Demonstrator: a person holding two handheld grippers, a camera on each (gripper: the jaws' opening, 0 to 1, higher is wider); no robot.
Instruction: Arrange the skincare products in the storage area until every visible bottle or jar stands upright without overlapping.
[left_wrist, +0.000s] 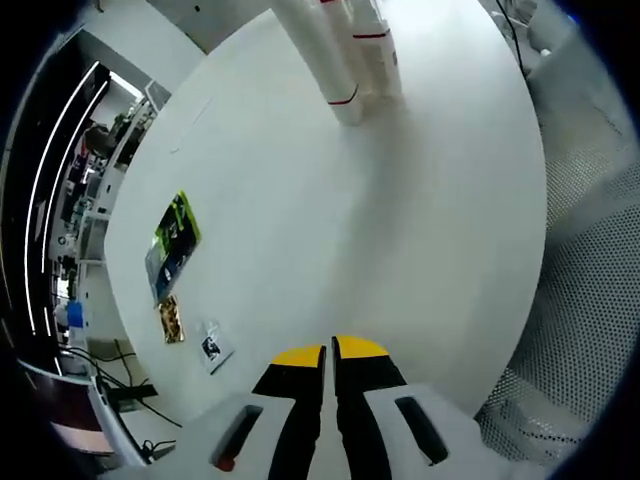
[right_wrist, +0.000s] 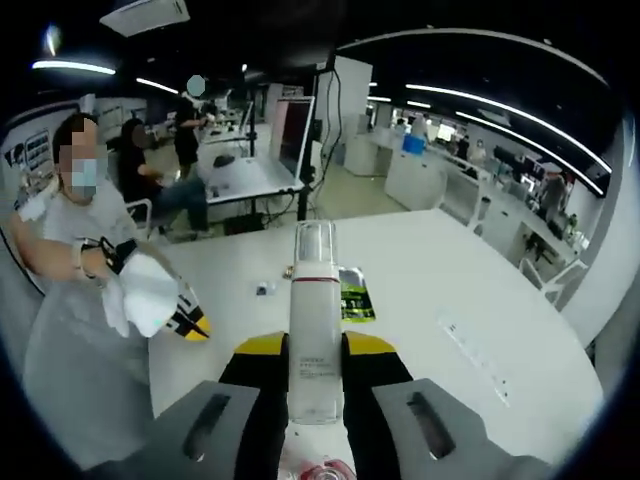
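My right gripper is shut on a tall white bottle with a clear cap, held upright above the white table. In the left gripper view, my left gripper is shut with its yellow tips pressed together and nothing between them, hovering over the table. Far across that table stand white bottles with red bands, one of them just beside the other. The left gripper also appears at the left of the right gripper view, held by a gloved hand.
A green and black sachet lies on the table with a small gold packet and a small card near it. A mesh chair is beyond the table edge. A person is at the left; others sit at desks behind.
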